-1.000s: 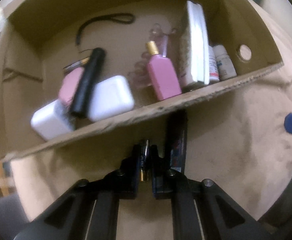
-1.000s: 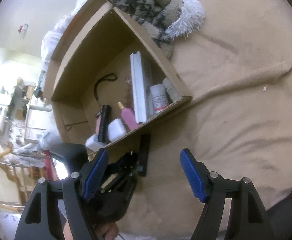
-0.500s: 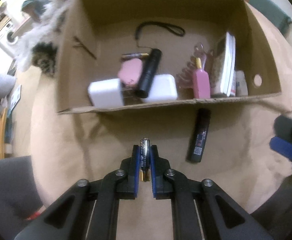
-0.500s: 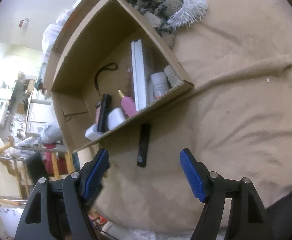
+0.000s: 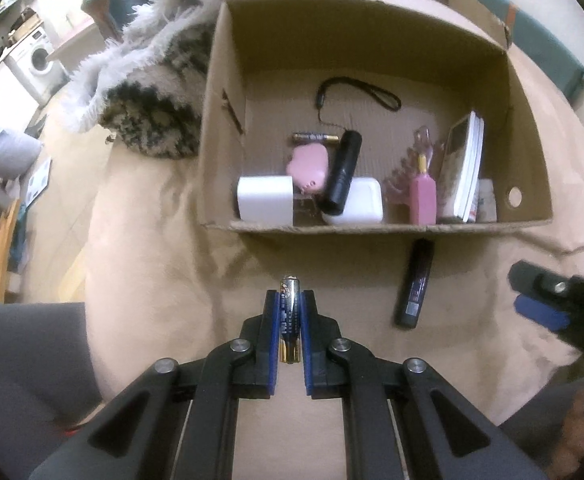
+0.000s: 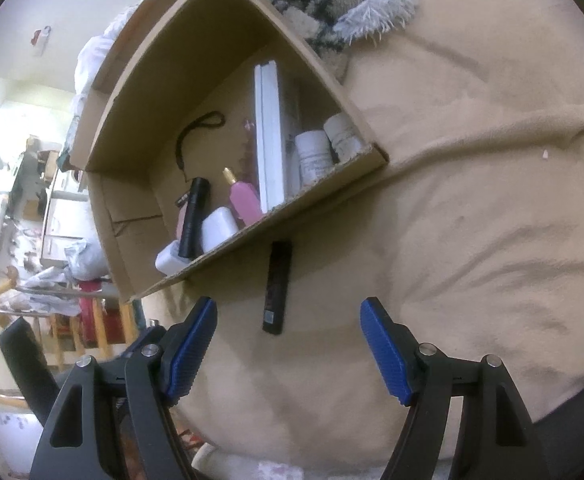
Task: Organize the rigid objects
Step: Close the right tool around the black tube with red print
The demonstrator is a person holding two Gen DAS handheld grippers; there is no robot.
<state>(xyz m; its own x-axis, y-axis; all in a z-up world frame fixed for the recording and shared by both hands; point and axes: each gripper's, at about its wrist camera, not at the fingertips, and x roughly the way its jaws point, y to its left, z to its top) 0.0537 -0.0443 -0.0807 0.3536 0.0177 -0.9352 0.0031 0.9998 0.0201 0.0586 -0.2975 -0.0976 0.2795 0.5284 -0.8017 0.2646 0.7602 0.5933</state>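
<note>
Battery (image 5: 290,316): a dark one with gold ends sits clamped lengthwise between the blue pads of the left gripper (image 5: 290,304), its tip poking out just past the fingertips, so that tool is closed tight on it above the tan blanket (image 5: 331,420). Ahead of it stands the cardboard box (image 5: 371,227), its near wall just beyond the battery's tip in the left wrist view. Outside that wall, touching or almost touching it, a slim black stick-shaped item (image 5: 415,284) lies on the blanket, to the right of the held battery and well apart from it. The right gripper (image 6: 288,344) stands wide open with nothing between its blue pads; the same black item (image 6: 278,287) lies ahead of it, roughly centred in the gap but beyond the fingertips. The left view looks straight down into the box and shows a second battery (image 5: 315,137), a pink pebble-shaped case (image 5: 307,168), a black flashlight (image 5: 343,173) with its wrist cord, two white blocks (image 5: 266,200), a pink bottle (image 5: 423,196) and an upright book (image 5: 465,172). The right view, from the side, hides that second battery but reveals two white pill bottles (image 6: 313,156) tucked in the corner behind the book (image 6: 270,136). A fluffy patterned throw (image 5: 148,92) lies beside the box.
</note>
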